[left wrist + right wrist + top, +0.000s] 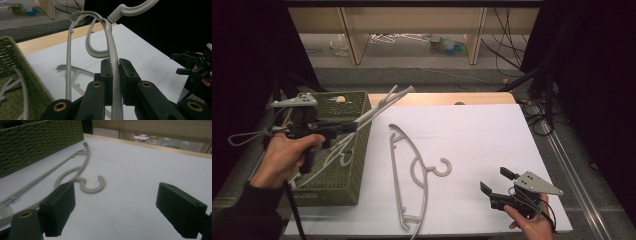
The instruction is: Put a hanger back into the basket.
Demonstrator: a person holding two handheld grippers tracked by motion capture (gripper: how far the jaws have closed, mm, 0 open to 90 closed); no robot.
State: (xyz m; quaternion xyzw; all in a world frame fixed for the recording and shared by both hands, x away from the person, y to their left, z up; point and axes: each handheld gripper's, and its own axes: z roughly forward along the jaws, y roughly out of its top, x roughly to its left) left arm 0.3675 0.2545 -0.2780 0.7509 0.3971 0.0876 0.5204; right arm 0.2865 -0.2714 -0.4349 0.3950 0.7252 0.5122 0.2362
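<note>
High view: left tongs (354, 126) clamp a grey hanger (384, 103) above the green basket (354, 172); second hanger (412, 175) flat on bench (482, 135).
Left gripper view: hanger (113, 62) pinched between pads.
Right gripper view: right tongs (115, 207) released, nothing between, near second hanger (91, 185).

This was a recording lab or studio, not a home: black curtains (242, 55) hung on both sides of the white-covered table (492, 150), loose cables (507, 45) trailed over the grey floor beyond it, and bare wooden shelving (412, 22) stood at the back with odd items dumped underneath.
</note>
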